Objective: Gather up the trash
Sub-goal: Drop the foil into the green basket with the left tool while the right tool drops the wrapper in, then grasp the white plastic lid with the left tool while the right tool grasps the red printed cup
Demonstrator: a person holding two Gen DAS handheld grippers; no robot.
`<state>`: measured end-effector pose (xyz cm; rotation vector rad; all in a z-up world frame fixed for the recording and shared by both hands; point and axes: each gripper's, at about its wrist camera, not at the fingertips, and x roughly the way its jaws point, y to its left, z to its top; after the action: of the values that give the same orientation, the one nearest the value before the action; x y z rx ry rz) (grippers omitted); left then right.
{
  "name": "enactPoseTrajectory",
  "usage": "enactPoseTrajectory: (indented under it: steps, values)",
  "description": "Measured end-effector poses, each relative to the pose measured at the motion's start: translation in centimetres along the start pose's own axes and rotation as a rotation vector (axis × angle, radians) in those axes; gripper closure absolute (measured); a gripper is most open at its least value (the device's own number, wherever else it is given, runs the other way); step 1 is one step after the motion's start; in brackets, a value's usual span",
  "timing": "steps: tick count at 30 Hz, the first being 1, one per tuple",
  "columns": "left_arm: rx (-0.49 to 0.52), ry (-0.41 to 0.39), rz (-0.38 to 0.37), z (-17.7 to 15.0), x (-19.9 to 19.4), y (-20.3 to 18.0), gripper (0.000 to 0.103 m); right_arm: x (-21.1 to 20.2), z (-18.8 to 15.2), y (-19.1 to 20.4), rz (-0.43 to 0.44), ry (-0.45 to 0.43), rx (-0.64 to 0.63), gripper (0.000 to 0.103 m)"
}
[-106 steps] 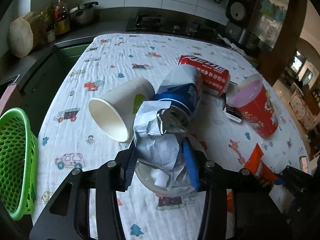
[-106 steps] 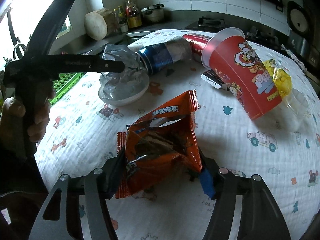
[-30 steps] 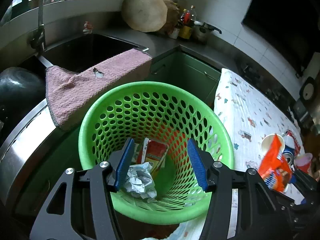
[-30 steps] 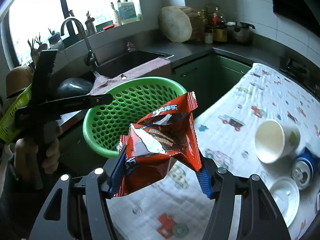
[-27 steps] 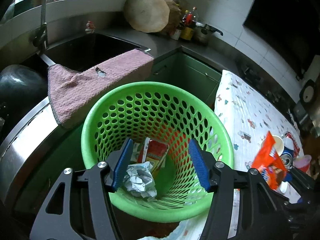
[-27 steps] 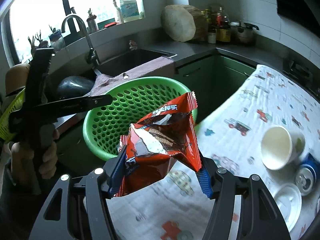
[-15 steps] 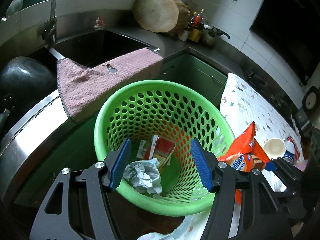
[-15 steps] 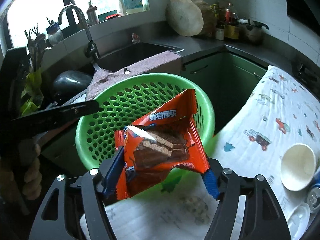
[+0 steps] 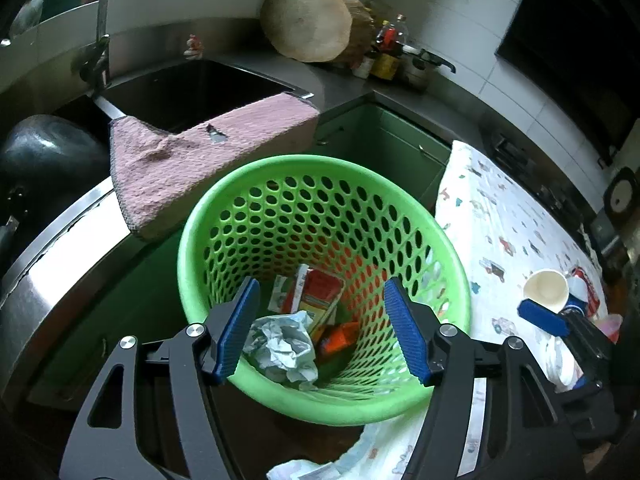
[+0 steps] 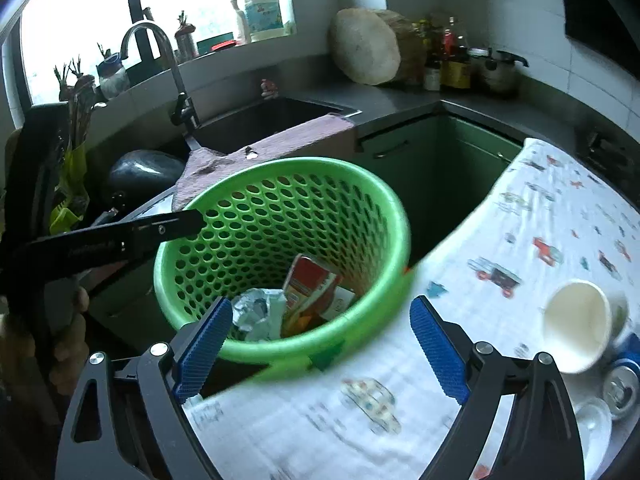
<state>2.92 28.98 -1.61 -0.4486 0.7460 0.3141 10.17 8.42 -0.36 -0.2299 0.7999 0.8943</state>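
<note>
A green perforated basket (image 9: 320,162) stands beside the table, below both grippers. Inside lie a crumpled silver wrapper (image 9: 284,346), a red carton (image 9: 320,300) and an orange snack wrapper (image 9: 340,336). My left gripper (image 9: 322,328) hangs over the basket's near rim, its jaws opening with nothing between the pads. My right gripper (image 10: 320,350) is over the basket (image 10: 280,164) edge and the tablecloth, its jaws opening wide and empty. The orange wrapper (image 10: 304,318) rests by the carton (image 10: 310,280). A hand (image 10: 68,328) holds the left gripper's handle.
A pink towel (image 9: 200,160) drapes over the sink edge (image 9: 192,92) behind the basket. On the printed tablecloth (image 10: 500,288) at right lie a paper cup (image 10: 576,326), a blue can (image 10: 620,384) and a white lid (image 10: 592,420). A faucet (image 10: 160,60) and a wooden block (image 10: 366,46) stand behind.
The right gripper moved over the basket and opened. The orange wrapper left its jaws and now lies in the basket. The left gripper's jaws widened slightly.
</note>
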Motion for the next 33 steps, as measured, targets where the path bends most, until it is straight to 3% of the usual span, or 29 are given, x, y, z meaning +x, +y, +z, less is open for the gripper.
enactPoseTrajectory:
  steps: [12, 22, 33]
  values:
    - [0.071, -0.002, -0.041, -0.9, -0.7, -4.7, 0.034, -7.4, -3.7, -5.1, -0.106, -0.059, 0.081, 0.013]
    - [0.151, 0.004, -0.087, -2.2, -1.1, -10.0, 0.029, -14.6, -8.3, -11.3, -0.253, -0.087, 0.146, 0.012]
    - [0.232, 0.052, -0.146, -4.3, -0.5, -16.5, 0.028, -20.0, -12.5, -18.6, -0.402, -0.06, 0.19, 0.01]
